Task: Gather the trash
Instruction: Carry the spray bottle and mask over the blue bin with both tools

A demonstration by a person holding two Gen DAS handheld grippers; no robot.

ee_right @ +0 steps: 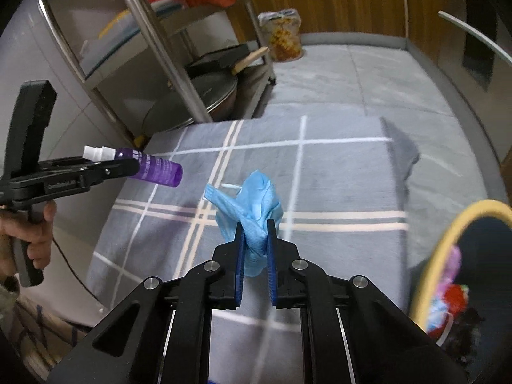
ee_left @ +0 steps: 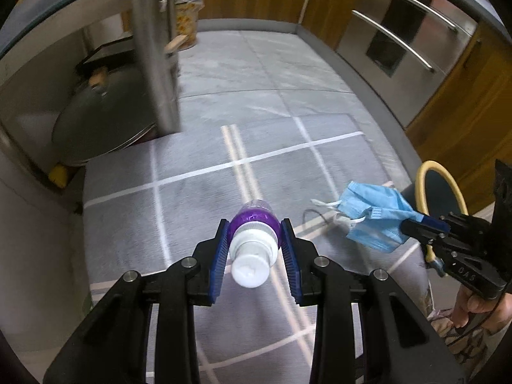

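Observation:
My left gripper (ee_left: pixel 254 235) is shut on a small purple bottle (ee_left: pixel 256 220) with a white cap, held above the grey checked mat (ee_left: pixel 192 192). It also shows in the right wrist view, where the bottle (ee_right: pixel 158 168) sticks out of the left gripper (ee_right: pixel 134 164). My right gripper (ee_right: pixel 255 235) is shut on a crumpled blue face mask (ee_right: pixel 256 204), lifted over the mat (ee_right: pixel 336 185). In the left wrist view the mask (ee_left: pixel 374 214) hangs from the right gripper (ee_left: pixel 412 227). A dark bin with a yellow rim (ee_right: pixel 428 262), holding colourful trash, stands at the right.
A metal rack (ee_right: pixel 179 64) with a pan lid (ee_right: pixel 195 99) and red bags stands at the back left. A snack bag (ee_right: pixel 283 35) stands by the wooden wall. Steel oven drawers (ee_left: pixel 406 41) are on the right. A cable (ee_right: pixel 73 272) trails at the lower left.

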